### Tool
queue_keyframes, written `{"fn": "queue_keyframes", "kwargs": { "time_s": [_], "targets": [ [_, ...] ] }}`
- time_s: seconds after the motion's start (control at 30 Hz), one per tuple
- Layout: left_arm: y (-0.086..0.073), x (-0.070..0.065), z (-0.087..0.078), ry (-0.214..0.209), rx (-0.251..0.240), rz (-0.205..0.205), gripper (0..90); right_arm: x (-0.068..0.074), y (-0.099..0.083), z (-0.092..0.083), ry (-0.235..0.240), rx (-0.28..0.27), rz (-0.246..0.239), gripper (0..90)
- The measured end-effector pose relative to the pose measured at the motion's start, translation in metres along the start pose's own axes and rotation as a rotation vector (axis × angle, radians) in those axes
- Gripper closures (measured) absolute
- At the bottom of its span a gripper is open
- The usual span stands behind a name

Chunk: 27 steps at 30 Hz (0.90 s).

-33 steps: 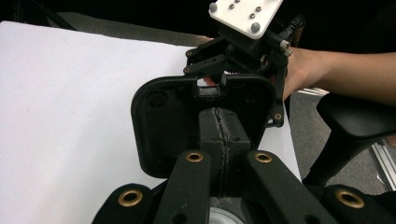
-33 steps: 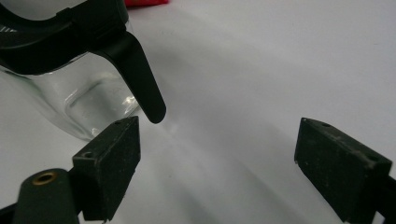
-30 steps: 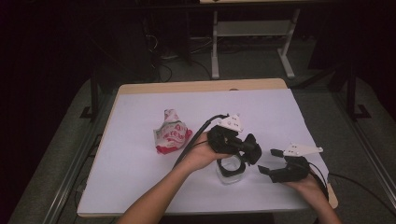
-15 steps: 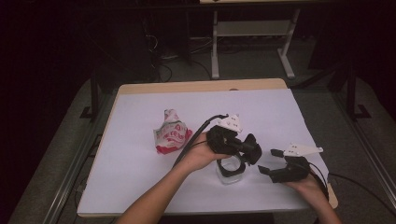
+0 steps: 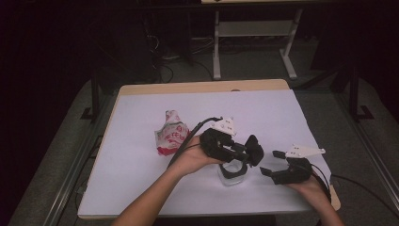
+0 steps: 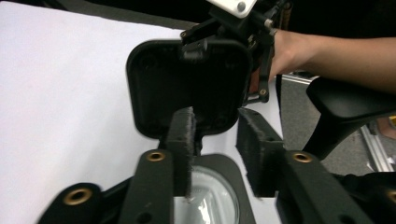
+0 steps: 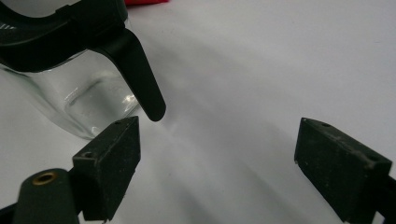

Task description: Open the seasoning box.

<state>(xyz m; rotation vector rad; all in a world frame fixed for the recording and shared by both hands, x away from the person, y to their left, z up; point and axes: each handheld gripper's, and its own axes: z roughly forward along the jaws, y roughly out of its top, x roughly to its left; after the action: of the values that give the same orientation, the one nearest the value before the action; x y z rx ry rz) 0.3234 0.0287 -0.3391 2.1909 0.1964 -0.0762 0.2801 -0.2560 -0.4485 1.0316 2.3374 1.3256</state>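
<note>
The room around you is dark, with table legs and cables on the floor behind, and the counter (image 5: 141, 188) under its white sheet is the only lit surface. Your left gripper (image 5: 244, 153) hangs directly over the glass container (image 5: 232, 173). Your right gripper (image 5: 273, 163) rests just beside the container, on its right as the high view shows it. A crumpled red and white wrapper (image 5: 170, 136) lies well apart, out past the back of your left hand.

In the left gripper view, the container's mouth (image 6: 210, 200) sits below and between your left fingers (image 6: 182, 135). Its square black lid (image 6: 187, 84) stands swung up just beyond the fingertips.

Your left fingers have just been opening. The lid's lower edge lies in the gap between them, and the pads seem to have let go of it. One pad may still brush the edge, since the close view is too tight to settle that. I read this as a release, with the lid left open and the mouth clear for whatever goes in.

Your right fingers (image 7: 116, 154) are spread wide with nothing between them. The container's glass wall (image 7: 79, 98) is just ahead of one tip, and a black clasp (image 7: 140, 70) hangs down beside it.
</note>
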Motion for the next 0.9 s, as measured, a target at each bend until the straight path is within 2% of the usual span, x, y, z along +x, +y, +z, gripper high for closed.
{"fn": "queue_keyframes", "kwargs": {
  "time_s": [0.1,0.33,0.7,0.73,0.9],
  "targets": [
    [-0.006,0.001,-0.005,0.003,-0.017,-0.004,59.0,0.0,0.0,0.0,0.002,0.006,0.001,14.1],
    [-0.022,0.002,-0.018,0.013,-0.034,-0.035,52.4,0.0,0.0,0.001,0.009,0.014,0.007,14.7],
    [-0.045,-0.001,-0.034,0.029,-0.039,-0.066,42.5,0.0,0.0,0.002,0.009,0.018,0.01,14.6],
    [-0.049,-0.002,-0.036,0.04,-0.045,-0.078,41.5,0.0,0.0,0.002,0.009,0.018,0.009,14.5],
    [-0.061,-0.007,-0.042,0.053,-0.029,-0.089,38.0,0.0,0.0,0.001,0.007,0.017,0.008,14.4]
  ]
}}
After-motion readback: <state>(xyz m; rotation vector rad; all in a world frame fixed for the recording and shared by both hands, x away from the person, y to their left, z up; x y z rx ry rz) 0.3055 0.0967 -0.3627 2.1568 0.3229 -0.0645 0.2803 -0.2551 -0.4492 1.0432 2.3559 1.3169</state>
